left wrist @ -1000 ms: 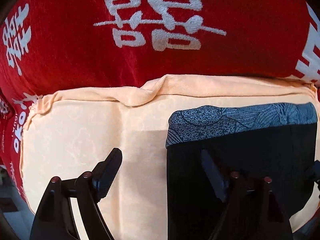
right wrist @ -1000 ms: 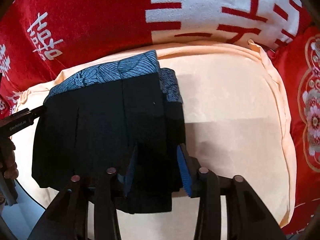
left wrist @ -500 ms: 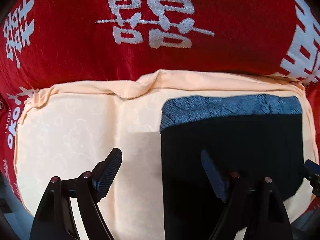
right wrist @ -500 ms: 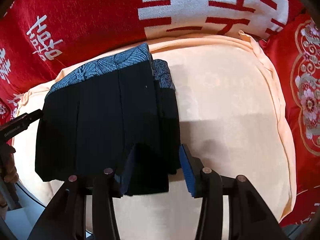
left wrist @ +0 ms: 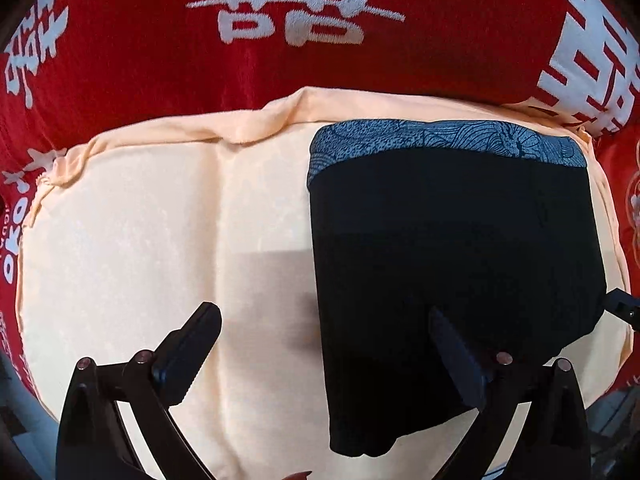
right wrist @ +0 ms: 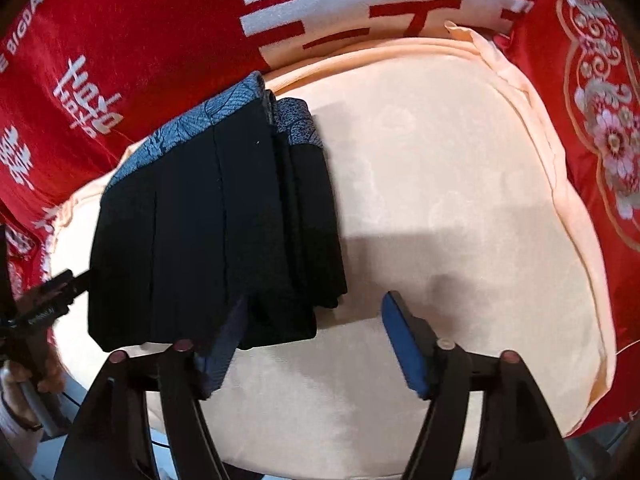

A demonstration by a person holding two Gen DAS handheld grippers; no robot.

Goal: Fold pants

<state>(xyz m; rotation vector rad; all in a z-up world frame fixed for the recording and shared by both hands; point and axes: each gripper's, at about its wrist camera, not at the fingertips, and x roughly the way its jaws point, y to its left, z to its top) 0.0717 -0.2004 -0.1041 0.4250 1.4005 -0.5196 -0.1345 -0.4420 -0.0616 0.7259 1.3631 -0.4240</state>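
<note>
Left wrist view
- Pants: the pants [left wrist: 452, 232] lie on the right half of the peach cushion [left wrist: 132, 232], a compact dark rectangle with the blue patterned waistband [left wrist: 444, 140] toward the far side.
- Your left gripper: the left gripper [left wrist: 324, 328] is spread wide and grasps nothing; one finger is over bare cushion, the other over the black cloth.
- Progress: you look nearly finished; the bundle reads as folded, with only squaring up left, if anything.
- Edges: the near end of the pants sits close to the cushion's front edge, and the right side runs near the cushion's right seam.
- Room: the cushion's left half is free; the red blanket [left wrist: 280, 60] rises just behind.

Right wrist view
- Pants: several layers are stacked, and the edges on the right step out slightly from the top panel [right wrist: 192, 232].
- Your right gripper: the right gripper [right wrist: 312, 328] is released, straddling the near right corner of the stack and holding nothing.
- Left to do: you might align those stepped layers.
- Room: to the right of the stack is wide bare cushion, bounded by the floral red pillow [right wrist: 600, 120].
</note>
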